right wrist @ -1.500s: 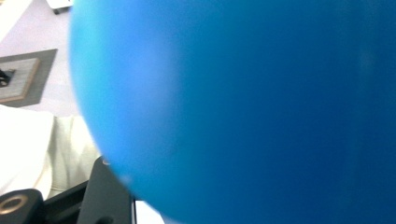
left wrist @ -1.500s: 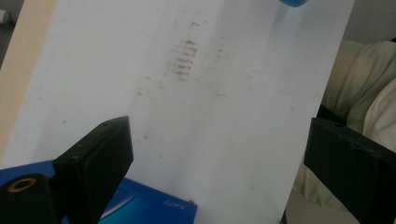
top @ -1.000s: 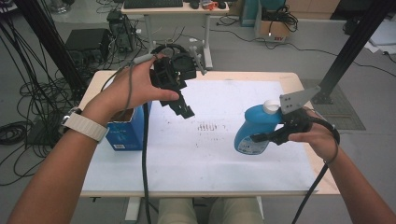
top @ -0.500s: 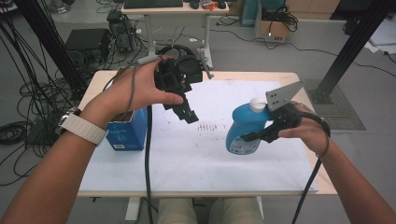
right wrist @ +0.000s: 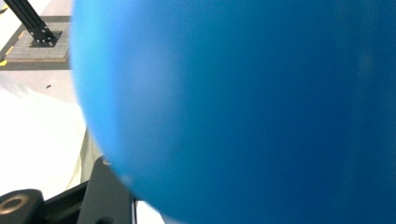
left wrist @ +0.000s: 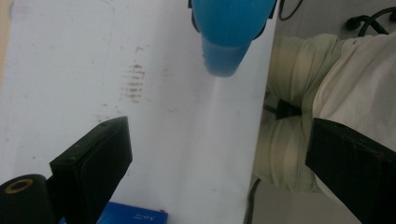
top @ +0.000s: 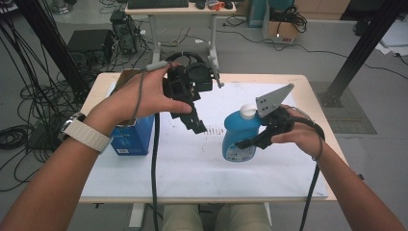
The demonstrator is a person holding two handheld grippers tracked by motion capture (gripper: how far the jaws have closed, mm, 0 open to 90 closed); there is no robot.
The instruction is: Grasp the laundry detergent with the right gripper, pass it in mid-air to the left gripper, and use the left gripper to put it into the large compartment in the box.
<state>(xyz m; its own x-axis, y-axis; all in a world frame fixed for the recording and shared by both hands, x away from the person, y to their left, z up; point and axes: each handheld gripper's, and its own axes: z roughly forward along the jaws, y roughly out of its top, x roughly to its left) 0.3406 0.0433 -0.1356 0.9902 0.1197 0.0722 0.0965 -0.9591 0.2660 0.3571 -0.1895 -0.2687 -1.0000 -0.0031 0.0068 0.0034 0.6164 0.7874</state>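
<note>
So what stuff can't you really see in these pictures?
- Blue bottle: label print too small in the high view; in the right gripper view it is a close blur.
- Right gripper: where its jaws meet the bottle is hidden behind the bottle in the high view.
- Blue box: partly covered by the left forearm in the high view, and cut off by the bottom edge in the left gripper view.

Right gripper [top: 248, 143] clamps blue bottle [top: 239, 136] above table [top: 192, 168].
</note>
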